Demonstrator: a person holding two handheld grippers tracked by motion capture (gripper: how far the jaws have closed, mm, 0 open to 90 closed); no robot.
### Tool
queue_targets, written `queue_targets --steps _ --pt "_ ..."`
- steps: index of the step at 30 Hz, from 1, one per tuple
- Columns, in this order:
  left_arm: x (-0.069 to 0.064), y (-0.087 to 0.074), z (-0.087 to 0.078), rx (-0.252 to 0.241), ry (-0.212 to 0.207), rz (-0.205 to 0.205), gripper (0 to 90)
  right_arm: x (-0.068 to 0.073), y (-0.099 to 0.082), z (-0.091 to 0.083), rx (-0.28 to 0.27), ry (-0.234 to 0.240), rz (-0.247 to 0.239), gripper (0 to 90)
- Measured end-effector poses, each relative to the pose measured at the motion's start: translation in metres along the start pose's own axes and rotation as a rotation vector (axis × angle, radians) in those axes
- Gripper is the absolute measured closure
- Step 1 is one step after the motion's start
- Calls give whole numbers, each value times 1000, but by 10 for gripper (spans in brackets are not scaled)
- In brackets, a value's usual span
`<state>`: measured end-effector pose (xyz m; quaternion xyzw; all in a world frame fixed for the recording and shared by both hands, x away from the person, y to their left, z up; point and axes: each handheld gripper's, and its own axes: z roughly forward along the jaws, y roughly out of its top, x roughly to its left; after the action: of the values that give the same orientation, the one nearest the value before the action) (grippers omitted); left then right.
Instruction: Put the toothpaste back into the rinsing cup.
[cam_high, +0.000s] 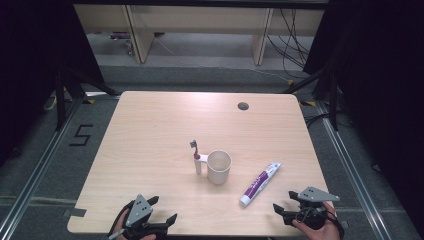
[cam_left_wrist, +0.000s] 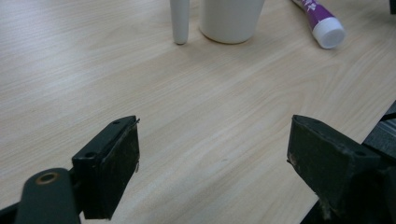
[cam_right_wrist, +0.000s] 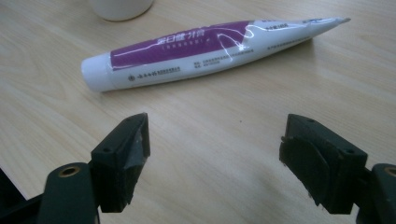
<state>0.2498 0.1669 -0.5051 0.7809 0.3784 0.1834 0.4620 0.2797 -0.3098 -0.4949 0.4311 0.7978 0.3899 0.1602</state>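
While both hands rest at the bottom edge of the high view, the left tool (cam_high: 161, 213) sits at the lower left of the frame and the right tool (cam_high: 282, 200) at the lower right, each with its black jaws spread wide apart and nothing between them. Seen in the left gripper view, the left tool (cam_left_wrist: 212, 158) has blunt, block-shaped jaws with scuffed inner faces hanging over bare table, and in the right gripper view the right tool (cam_right_wrist: 215, 154) is parted just as widely, its jaws hovering near the toothpaste tube (cam_right_wrist: 205, 51) without touching it. A grey three-cornered plate tops each tool. The table (cam_high: 150, 130) is pale wood-grain laminate with rounded corners and a smooth, faintly glossy surface. Just above the right tool in the high view, the toothpaste tube (cam_high: 260, 183) lies flat and aslant, white plastic with a purple band and small print, its round cap toward the bottom of the frame and its flattened crimped end toward the upper right. Near the centre stands a plain white cup (cam_high: 219, 167), tapered toward its base, and touching its left side is an upright white toothbrush (cam_high: 197, 159) with a reddish accent and dark bristles. Toward the top of the table is a small round cable hole (cam_high: 243, 106).
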Motion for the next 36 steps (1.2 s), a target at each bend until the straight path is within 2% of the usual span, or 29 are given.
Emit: queue_targets --steps 1,2,3,4,6,7,8,9,11,12,13,14,16,17,18,19,20,22,23,25,26,27,28,29,33,36 --pt "1 0 0 5 -4 7 165 4 1 0 5 12 35 263" --pt "1 0 0 6 -4 5 165 4 2 -1 -13 11 11 276" --pt "1 0 0 7 -4 5 165 4 3 -1 -22 20 8 285" --pt "1 0 1 -1 -7 6 165 8 4 -2 -22 32 32 303" --pt "0 -1 2 -8 -9 -2 165 10 6 -1 -27 39 16 319" --pt "1 -1 2 14 -1 6 165 14 10 1 -25 58 10 333" --pt "1 -1 2 12 -4 6 165 15 13 1 -22 62 -14 342" --pt "0 -1 1 15 -1 7 165 19 14 1 -16 70 0 352" --pt "0 -1 2 4 -5 7 165 23 21 3 -33 84 -20 379" --pt "0 -1 1 6 -7 11 165 25 24 3 -21 85 -7 393" --pt "0 -1 1 7 -8 10 165 27 26 4 -29 97 -14 418" --pt "0 -1 2 1 -10 8 165 28 29 5 -42 87 -29 444" --pt "0 -1 1 20 2 13 165 29 30 7 -44 105 -24 479" --pt "0 -1 2 10 -5 1 165 31 32 7 -43 110 -26 536" --pt "0 -1 2 3 -9 3 165 31 36 8 -43 113 -38 631" --pt "0 -1 2 7 -7 3 165 32 37 9 -51 116 -41 676" --pt "0 -1 2 12 -4 3 166 32 39 12 -56 115 -74 712" --pt "0 -1 2 8 -10 -3 166 35 41 15 -37 121 -60 767" --pt "1 -1 2 13 -8 4 166 37 43 19 -39 127 -74 792" --pt "1 -1 2 14 -3 5 166 39 44 21 -29 138 -69 809" --pt "1 -1 3 -3 -8 -4 166 39 47 25 -26 133 -100 816" --pt "1 -1 2 7 -6 2 166 41 49 29 -26 147 -105 838" --pt "0 -1 2 6 -4 -2 167 46 53 34 -8 136 -105 858" --pt "0 -1 2 7 -5 -3 168 46 55 37 -11 141 -140 865" --pt "0 -1 2 11 -5 0 168 50 61 50 20 163 -155 895" --pt "0 -1 2 -2 -9 -3 168 53 63 55 33 158 -162 900"
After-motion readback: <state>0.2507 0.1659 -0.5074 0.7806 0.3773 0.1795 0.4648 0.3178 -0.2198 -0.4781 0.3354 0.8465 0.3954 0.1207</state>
